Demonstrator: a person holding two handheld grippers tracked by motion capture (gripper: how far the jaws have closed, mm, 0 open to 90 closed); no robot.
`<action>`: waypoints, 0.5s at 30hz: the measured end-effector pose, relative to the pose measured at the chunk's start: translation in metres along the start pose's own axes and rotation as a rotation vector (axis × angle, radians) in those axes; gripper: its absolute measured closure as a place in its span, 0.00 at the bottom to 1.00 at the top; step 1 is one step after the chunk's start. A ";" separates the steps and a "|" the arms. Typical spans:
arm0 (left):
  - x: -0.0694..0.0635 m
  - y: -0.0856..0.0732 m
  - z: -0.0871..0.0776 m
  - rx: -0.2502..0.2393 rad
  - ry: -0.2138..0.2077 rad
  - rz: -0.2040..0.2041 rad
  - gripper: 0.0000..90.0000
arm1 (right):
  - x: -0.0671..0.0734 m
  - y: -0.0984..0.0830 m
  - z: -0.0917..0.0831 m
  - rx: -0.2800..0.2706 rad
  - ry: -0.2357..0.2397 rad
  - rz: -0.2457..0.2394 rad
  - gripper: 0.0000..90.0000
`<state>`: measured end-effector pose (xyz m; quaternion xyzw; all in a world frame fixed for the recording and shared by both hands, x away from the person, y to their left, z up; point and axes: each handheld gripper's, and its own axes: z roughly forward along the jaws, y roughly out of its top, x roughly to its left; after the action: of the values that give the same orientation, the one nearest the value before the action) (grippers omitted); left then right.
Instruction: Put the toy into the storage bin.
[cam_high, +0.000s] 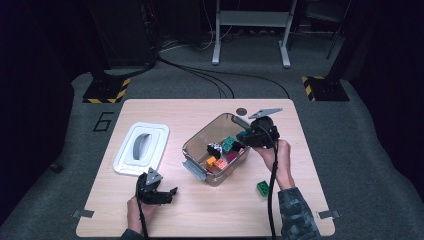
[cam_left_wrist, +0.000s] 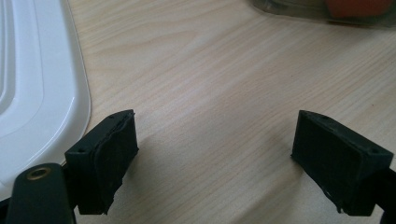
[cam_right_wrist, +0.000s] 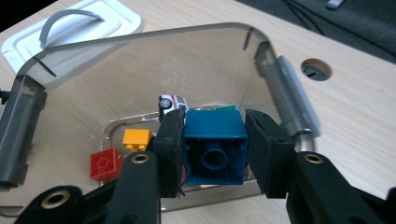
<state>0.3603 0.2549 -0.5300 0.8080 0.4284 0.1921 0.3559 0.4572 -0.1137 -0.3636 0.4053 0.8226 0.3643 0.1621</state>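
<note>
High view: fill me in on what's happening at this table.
A person is packing toy bricks into a clear plastic bin. The right tongs grip a blue brick over the bin, where red and orange bricks and a toy car already lie. The left tongs rest open above the bare table, beside the bin's white lid. One green brick waits on the table.

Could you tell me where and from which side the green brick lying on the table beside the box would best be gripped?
Probably from straight above, jaws closing on two opposite flat side walls of the green brick. It lies alone on the table, just outside the clear box, beside the person's right forearm, so nothing crowds its sides.
</note>
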 end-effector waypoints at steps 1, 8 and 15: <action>0.000 0.000 0.000 0.000 0.000 0.000 0.15 | 0.000 0.000 0.000 0.000 0.000 0.000 0.66; 0.000 0.000 0.000 0.000 0.000 0.000 0.15 | 0.006 -0.003 0.018 0.047 0.022 -0.001 0.66; 0.000 0.000 0.000 0.000 0.000 0.000 0.15 | 0.009 -0.007 0.030 0.088 0.043 -0.009 0.65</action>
<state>0.3603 0.2549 -0.5300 0.8080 0.4285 0.1921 0.3559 0.4648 -0.0956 -0.3894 0.4003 0.8431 0.3353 0.1282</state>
